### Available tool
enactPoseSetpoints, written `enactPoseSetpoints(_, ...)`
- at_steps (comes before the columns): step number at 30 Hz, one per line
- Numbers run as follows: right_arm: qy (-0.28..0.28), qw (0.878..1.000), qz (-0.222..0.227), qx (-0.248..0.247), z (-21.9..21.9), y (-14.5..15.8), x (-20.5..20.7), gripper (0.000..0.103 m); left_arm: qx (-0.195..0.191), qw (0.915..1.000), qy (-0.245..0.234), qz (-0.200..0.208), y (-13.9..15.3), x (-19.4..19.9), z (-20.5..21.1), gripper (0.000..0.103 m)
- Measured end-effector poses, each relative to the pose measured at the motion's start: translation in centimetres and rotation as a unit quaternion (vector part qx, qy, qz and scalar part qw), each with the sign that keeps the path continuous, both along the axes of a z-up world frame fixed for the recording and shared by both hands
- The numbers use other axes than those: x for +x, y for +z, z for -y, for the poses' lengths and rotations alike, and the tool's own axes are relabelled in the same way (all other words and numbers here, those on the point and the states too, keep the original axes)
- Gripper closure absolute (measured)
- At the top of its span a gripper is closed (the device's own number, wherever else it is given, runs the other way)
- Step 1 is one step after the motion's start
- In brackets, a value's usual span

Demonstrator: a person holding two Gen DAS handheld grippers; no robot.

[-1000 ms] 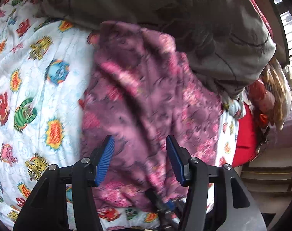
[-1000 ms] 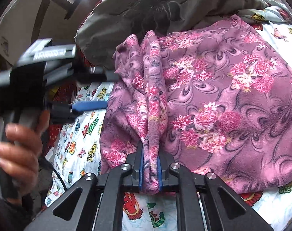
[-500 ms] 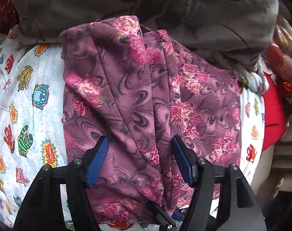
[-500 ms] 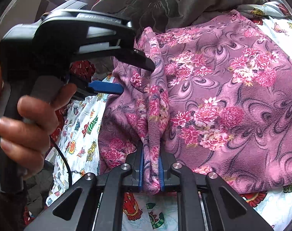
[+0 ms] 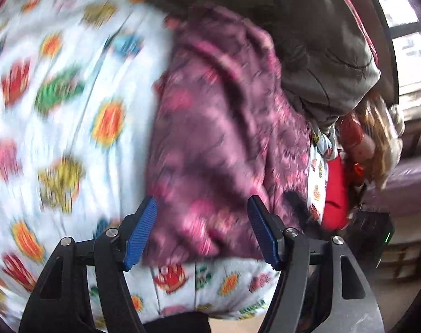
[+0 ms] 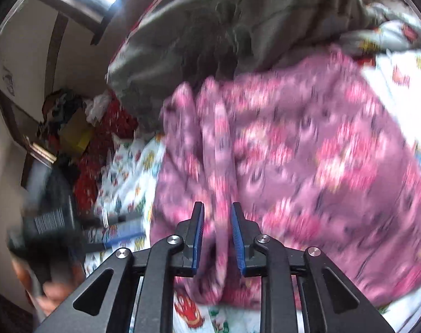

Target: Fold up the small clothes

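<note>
A purple garment with pink flowers [image 5: 224,149] lies bunched on a white cartoon-print bedsheet [image 5: 66,111]; both views are motion-blurred. My left gripper [image 5: 202,230] is open and empty, its jaws wide apart over the garment's near edge. In the right wrist view the garment [image 6: 307,172] spreads to the right, with a raised fold [image 6: 218,166] running toward me. My right gripper [image 6: 216,238] has its jaws parted a little on either side of that fold, no longer pinching it. The left gripper [image 6: 57,230] shows blurred at the lower left in a hand.
A grey-green blanket [image 5: 307,41] is heaped behind the garment and also shows in the right wrist view [image 6: 238,27]. A red cushion [image 5: 335,194] and a doll with blond hair [image 5: 377,138] lie at the bed's right edge. Clutter [image 6: 68,122] sits by the wall.
My right gripper has opened and released the fold it was pinching. My left gripper has pulled back and down to the left, away from above the garment, still open.
</note>
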State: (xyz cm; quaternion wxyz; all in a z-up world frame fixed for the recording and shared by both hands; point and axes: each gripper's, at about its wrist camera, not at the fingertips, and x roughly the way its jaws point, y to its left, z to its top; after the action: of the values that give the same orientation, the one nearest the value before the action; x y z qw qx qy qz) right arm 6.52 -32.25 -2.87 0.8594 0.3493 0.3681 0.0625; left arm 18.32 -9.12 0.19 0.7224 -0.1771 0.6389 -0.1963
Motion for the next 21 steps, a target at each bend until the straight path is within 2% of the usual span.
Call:
enactPoseSetpoints(2,0.002,1.000,0.000,-0.004,0.5,0.8,1.2,0.069,-0.013,0.9998,-0.002,-0.017,-1.1,-1.7,0.0,0.036)
enactPoseSetpoints(3,0.012,1.000,-0.006,-0.007,0.6,1.0,2.1,0.062,-0.017,0.9997,0.000,-0.017,-1.1,-2.3,0.3,0.036)
enactPoseSetpoints(7,0.048,0.998,-0.041,-0.027,0.6,1.2,5.5,0.057,-0.019,0.9997,0.006,0.014,-0.8,-5.2,1.1,0.036)
enactPoseSetpoints(8,0.058,0.997,-0.049,-0.033,0.6,1.2,6.3,0.055,-0.027,0.9996,0.005,0.010,-1.0,-5.8,1.7,0.035)
enactPoseSetpoints(10,0.076,0.994,-0.060,-0.050,0.2,1.2,7.7,0.052,-0.067,0.9975,0.001,-0.022,-1.2,-7.5,2.4,0.036)
enactPoseSetpoints(13,0.110,0.988,-0.069,-0.082,-0.4,1.5,9.2,0.043,-0.075,0.9970,0.003,-0.022,-1.5,-8.9,3.3,0.036)
enactPoseSetpoints(15,0.135,0.982,-0.075,-0.109,-1.2,1.3,10.4,0.039,-0.083,0.9960,0.003,-0.033,-2.0,-8.6,3.6,0.036)
enactPoseSetpoints(17,0.149,0.977,-0.084,-0.129,-1.8,1.0,11.5,0.039,-0.114,0.9912,0.018,-0.064,-3.2,-8.0,3.8,0.036)
enactPoseSetpoints(21,0.180,0.970,-0.096,-0.133,-2.8,0.5,13.0,0.038,-0.139,0.9860,0.037,-0.084,-4.5,-6.8,4.5,0.036)
